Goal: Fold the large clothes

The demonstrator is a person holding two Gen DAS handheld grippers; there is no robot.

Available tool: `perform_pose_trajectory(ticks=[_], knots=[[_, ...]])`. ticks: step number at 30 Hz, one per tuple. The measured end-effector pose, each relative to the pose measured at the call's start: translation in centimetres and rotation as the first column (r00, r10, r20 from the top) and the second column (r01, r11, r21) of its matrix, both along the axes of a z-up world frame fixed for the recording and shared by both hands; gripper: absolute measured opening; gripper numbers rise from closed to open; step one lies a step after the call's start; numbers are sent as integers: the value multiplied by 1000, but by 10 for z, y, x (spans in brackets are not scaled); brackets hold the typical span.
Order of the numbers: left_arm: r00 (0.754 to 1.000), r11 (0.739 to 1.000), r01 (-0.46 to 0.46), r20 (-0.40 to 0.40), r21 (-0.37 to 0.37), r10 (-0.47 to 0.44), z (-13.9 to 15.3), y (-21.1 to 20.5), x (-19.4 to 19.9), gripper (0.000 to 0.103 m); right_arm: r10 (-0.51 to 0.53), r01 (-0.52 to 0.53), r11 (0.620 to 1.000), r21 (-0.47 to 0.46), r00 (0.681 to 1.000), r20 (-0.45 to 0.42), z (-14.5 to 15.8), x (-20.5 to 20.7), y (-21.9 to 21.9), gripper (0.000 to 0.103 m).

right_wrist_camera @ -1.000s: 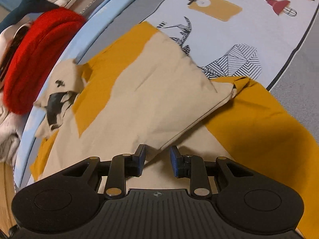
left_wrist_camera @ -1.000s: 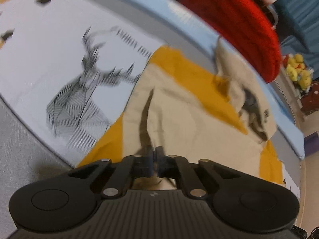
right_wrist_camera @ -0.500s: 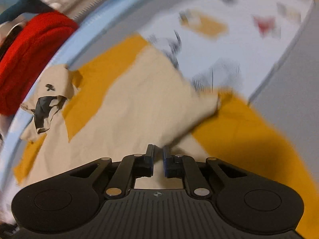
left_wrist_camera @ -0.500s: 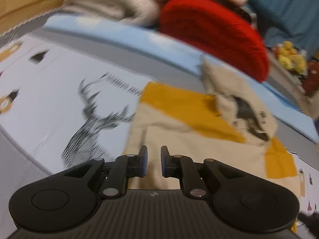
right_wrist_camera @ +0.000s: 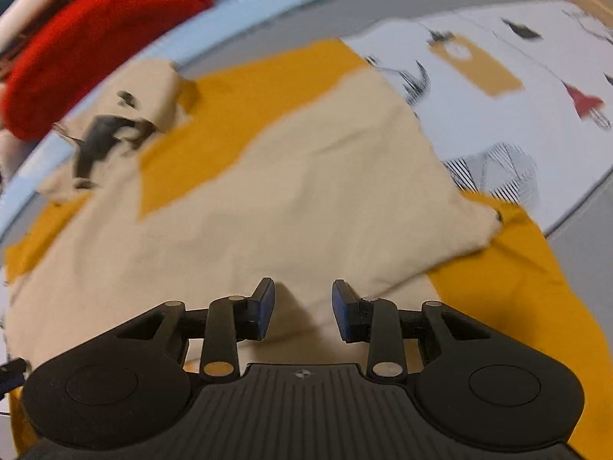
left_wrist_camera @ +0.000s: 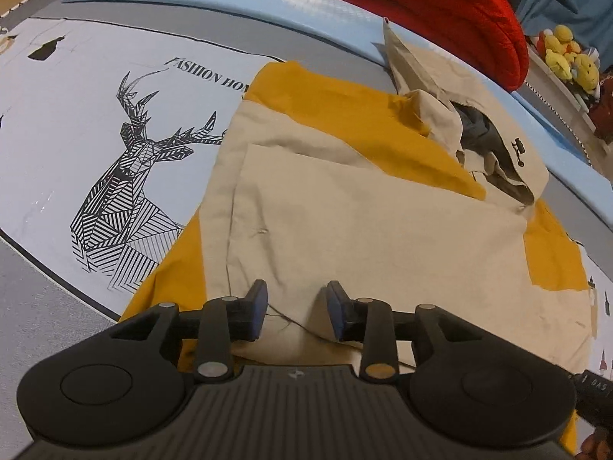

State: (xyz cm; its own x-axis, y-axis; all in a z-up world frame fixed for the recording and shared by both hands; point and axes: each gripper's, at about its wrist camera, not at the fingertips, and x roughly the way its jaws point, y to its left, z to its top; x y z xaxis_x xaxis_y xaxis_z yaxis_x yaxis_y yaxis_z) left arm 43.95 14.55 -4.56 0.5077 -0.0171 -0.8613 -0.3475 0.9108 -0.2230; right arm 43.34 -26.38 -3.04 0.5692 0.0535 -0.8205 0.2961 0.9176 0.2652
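In the left wrist view, the sheet [left_wrist_camera: 76, 88] fills the left half of the frame; it is pale, smooth and printed with a line-drawn stag [left_wrist_camera: 130, 176] made of black striped facets, under the words "FASHION HOM", the rest hidden by cloth. The garment [left_wrist_camera: 345, 211] lies flat across the centre and right, a woven beige fabric with mustard-yellow panels, lightly creased, its collar end bunched at the upper right showing a dark lining and a small black emblem too small to read. A red knitted item [left_wrist_camera: 440, 4] sits at the top edge, and yellow plush toys [left_wrist_camera: 571, 61] at the far upper right. The left gripper [left_wrist_camera: 295, 308] stands at the lower centre, its jaws parted and just opened further, the blue pads clear of the beige cloth that lies under and between them; nothing is grasped. In the right wrist view, blurred, the garment [right_wrist_camera: 287, 199] spreads over the middle, beige over yellow, one beige corner reaching the right. The sheet [right_wrist_camera: 517, 88] at the upper right carries a tan tag shape and a red lamp figure; no writing is legible. The red knitted item [right_wrist_camera: 95, 34] is at the upper left. The right gripper [right_wrist_camera: 302, 308] is likewise released, its jaws just opened, with the pads apart above beige cloth.
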Motion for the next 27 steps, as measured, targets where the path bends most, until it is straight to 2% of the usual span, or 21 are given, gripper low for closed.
perform_pose_trajectory(ticks=[7,12,16,18,20,21,23,27], knots=[[1000,1000,-3,4,12,3,2,-3,2,38,28,-28,1000,2,999,36,23,-5,7,35],[1000,999,-2,26,43,1,11,-6,-1,38,85,-78,993,-85,994,73,39,-12,20,35],[988,988,97,106,118,-110,23,-26,-3,38,141,-126,979,-158,986,91,45,-15,30,35],[991,990,114,67,85,-120,11,-28,1,38,164,-146,973,-180,982,95,48,-17,34,35],[995,996,91,-35,25,-90,-10,-24,4,38,184,-162,967,-195,978,100,52,-21,38,35],[995,997,78,-57,27,-76,-13,-24,4,38,194,-170,964,-204,976,103,54,-22,39,35],[996,994,84,-33,62,-82,-2,-30,2,38,206,-179,959,-220,973,108,59,-25,42,35],[987,986,138,65,93,-145,27,-47,-6,39,229,-197,953,-228,966,123,70,-32,41,35]])
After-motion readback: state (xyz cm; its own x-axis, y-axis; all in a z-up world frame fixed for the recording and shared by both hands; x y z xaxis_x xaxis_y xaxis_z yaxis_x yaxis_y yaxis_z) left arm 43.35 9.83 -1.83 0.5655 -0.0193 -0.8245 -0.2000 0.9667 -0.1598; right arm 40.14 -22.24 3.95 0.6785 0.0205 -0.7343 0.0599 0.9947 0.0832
